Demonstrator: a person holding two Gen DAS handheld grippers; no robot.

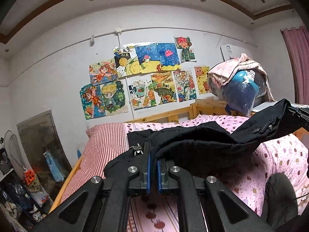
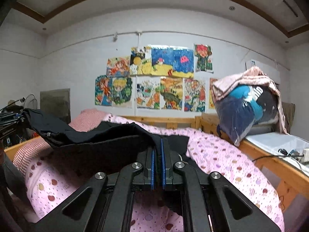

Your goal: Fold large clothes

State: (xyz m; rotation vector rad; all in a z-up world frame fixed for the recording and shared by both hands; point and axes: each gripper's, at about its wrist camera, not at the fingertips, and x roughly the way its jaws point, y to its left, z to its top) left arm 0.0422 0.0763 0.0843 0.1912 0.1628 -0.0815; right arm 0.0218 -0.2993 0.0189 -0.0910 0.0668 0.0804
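Observation:
A large black garment (image 1: 193, 141) hangs stretched between both grippers above the bed. In the left wrist view my left gripper (image 1: 154, 154) is shut on one bunched edge of the cloth, which has a small buckle beside it. The fabric runs right to my right gripper (image 1: 296, 111), at the picture's edge. From the right wrist camera, my right gripper (image 2: 160, 145) is shut on the other edge of the black garment (image 2: 87, 133). From there the cloth sags leftward to the left gripper (image 2: 22, 117). Part of the garment still rests on the quilt.
Under the garment lies a pink dotted quilt (image 2: 222, 154) on a wooden-framed bed (image 2: 270, 160), with a red striped pillow (image 1: 104, 141) at its far left. A clear bag of clothes (image 2: 245, 106) stands on the right rail. Drawings (image 1: 146, 77) cover the wall, and clutter fills the floor at left.

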